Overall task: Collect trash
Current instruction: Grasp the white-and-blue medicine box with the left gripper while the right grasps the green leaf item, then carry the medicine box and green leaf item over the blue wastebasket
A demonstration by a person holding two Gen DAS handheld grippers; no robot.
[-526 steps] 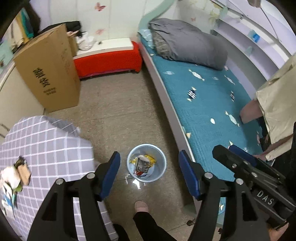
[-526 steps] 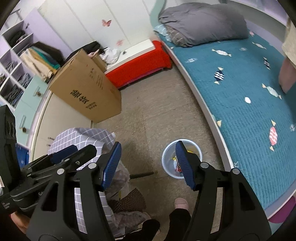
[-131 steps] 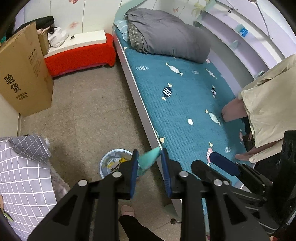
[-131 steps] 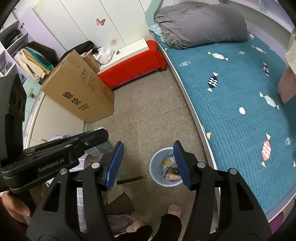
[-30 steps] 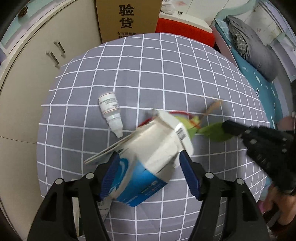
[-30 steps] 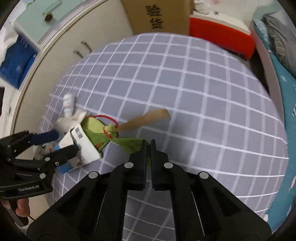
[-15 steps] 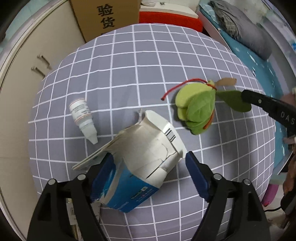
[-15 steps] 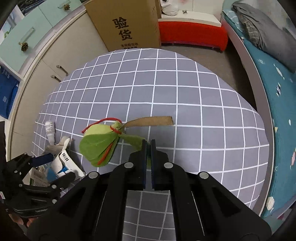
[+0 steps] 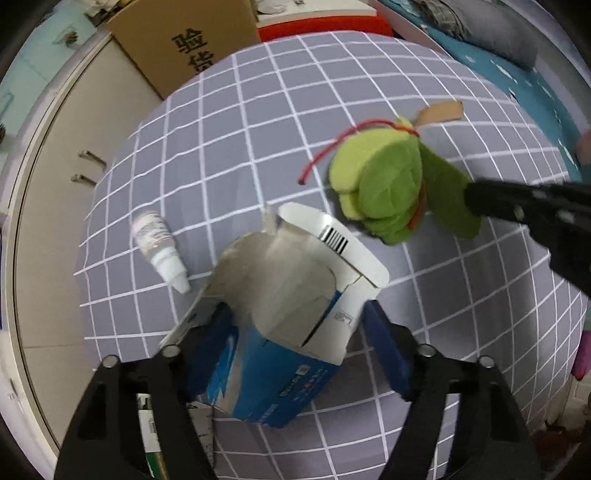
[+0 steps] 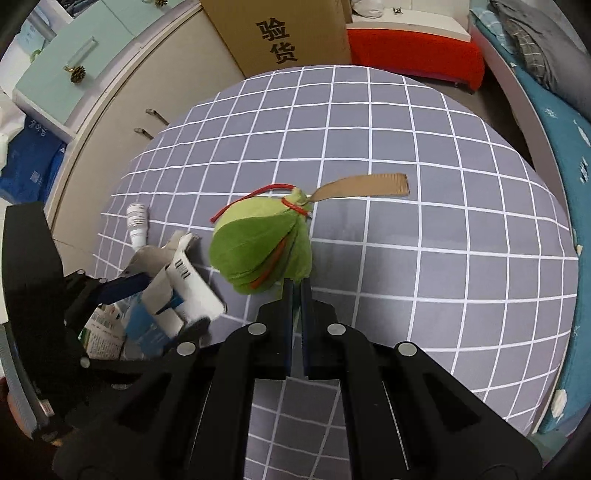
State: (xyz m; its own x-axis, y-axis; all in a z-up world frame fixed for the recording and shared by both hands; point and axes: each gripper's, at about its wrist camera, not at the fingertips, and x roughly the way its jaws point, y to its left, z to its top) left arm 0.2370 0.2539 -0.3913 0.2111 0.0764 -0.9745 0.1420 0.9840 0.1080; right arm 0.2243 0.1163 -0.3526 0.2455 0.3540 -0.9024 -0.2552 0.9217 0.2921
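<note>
A torn blue and white carton (image 9: 291, 295) lies on the grey checked tablecloth (image 9: 295, 110). My left gripper (image 9: 295, 317) points down over it. Its jaws are closing, and both blue pads (image 9: 218, 332) touch the carton's sides. My right gripper (image 10: 295, 291) is shut on a leaf of a green felt bundle (image 10: 258, 247), which is tied with red string and carries a brown ribbon (image 10: 365, 186). In the left wrist view the bundle (image 9: 384, 181) sits right of the carton, with the right gripper (image 9: 476, 199) pinching its edge. A small white bottle (image 9: 159, 243) lies left of the carton.
Printed papers (image 10: 103, 328) lie under the left gripper near the table's edge. A big cardboard box (image 10: 280, 33) stands behind the table, beige cabinets (image 10: 122, 92) to the left, a red bench (image 10: 417, 59) and a teal bed (image 10: 554, 129) to the right.
The right gripper has pulled the green bundle out from behind the carton and off to the right. The left jaws widened, then narrowed onto the carton as the gripper came lower.
</note>
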